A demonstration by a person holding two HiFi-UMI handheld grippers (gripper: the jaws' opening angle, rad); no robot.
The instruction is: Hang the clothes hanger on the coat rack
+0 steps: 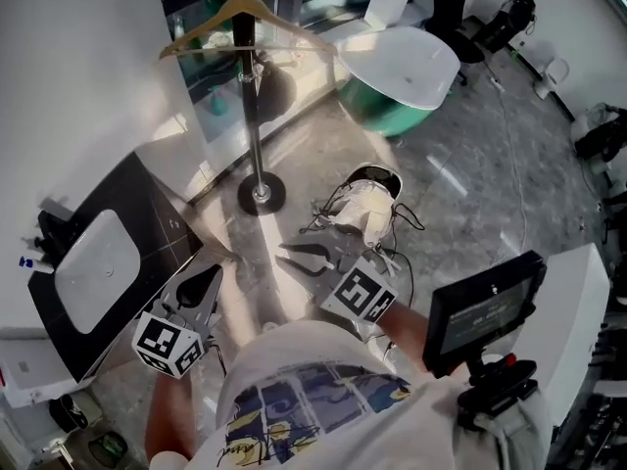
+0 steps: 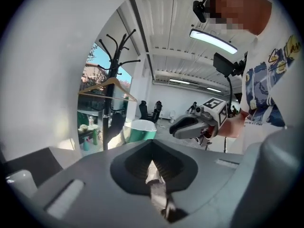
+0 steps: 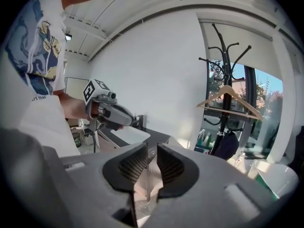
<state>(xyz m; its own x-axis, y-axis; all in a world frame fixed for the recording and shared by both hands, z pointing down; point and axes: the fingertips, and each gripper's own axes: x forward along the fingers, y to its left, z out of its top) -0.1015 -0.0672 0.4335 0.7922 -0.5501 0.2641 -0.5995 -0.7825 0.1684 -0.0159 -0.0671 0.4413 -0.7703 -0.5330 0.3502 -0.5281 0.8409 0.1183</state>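
A wooden clothes hanger (image 1: 238, 16) hangs by its hook on the black coat rack (image 1: 255, 96), level and free of both grippers. It also shows in the left gripper view, the hanger (image 2: 108, 86) on the rack (image 2: 113, 65), and in the right gripper view, the hanger (image 3: 229, 100) on the rack (image 3: 228, 65). My left gripper (image 1: 210, 275) is low and left of the rack's base, shut with nothing in it; its pads (image 2: 153, 167) meet. My right gripper (image 1: 289, 257) is beside it, open with a narrow empty gap (image 3: 152, 163).
The rack's round base (image 1: 261, 194) stands on the shiny floor. White shoes (image 1: 370, 199) lie just right of it. A green and white tub (image 1: 402, 76) is at the back. A black counter with a white basin (image 1: 93, 262) is on the left, a monitor (image 1: 485, 306) on the right.
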